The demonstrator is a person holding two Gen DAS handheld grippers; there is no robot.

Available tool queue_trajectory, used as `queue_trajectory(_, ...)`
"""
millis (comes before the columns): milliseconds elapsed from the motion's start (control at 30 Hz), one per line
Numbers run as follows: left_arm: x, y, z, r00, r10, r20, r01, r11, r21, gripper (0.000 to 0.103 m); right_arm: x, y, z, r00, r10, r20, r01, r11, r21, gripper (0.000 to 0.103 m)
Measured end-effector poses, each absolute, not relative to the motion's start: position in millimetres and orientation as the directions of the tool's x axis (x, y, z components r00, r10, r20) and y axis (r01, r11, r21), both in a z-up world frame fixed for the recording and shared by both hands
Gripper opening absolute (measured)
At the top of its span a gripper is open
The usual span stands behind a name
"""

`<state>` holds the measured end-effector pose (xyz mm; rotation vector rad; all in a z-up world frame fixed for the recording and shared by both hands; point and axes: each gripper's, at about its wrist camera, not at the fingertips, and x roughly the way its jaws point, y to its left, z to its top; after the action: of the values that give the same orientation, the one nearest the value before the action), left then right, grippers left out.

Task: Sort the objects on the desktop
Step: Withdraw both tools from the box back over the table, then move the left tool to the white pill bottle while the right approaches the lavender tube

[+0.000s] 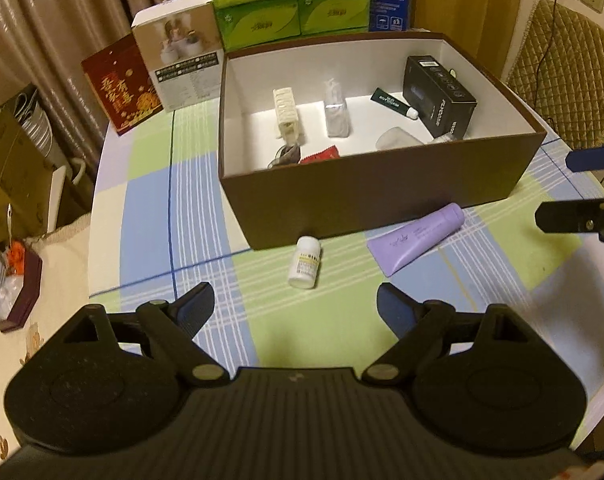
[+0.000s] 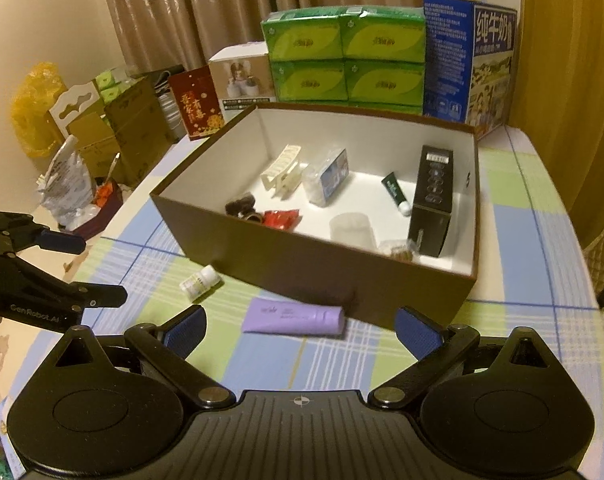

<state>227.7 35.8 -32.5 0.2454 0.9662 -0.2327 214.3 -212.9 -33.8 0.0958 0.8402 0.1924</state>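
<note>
Both your grippers, left (image 1: 291, 300) and right (image 2: 297, 326), jaws wide and empty, approach bottle (image 1: 305, 263) and tube (image 2: 293, 320) left outside the box (image 2: 322, 268).

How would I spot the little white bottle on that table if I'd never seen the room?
Find the big brown box with the white inside, standing open on the checked tablecloth. On the cloth just outside its near wall lie two things: a lilac tube and the small white bottle. The bottle lies on its side, is short and round, and has a yellow-marked label.
</note>
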Motion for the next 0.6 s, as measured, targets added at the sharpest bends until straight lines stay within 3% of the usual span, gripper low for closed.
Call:
queue_trajectory(467, 227, 52, -66, 0.501, -0.031, -0.865, 0.219, 0.971, 0.092, 0.086, 222, -204, -86, 0.628, 0.236, -0.742, -0.139, 0.972, 0.191, 0.098)
queue_trajectory(600, 233, 57, -72, 0.501, -0.023, -0.865, 0.208, 0.973, 0.094, 0.086, 231, -204, -101, 0.632, 0.212, -0.746, -0.131, 0.977, 0.167, 0.087)
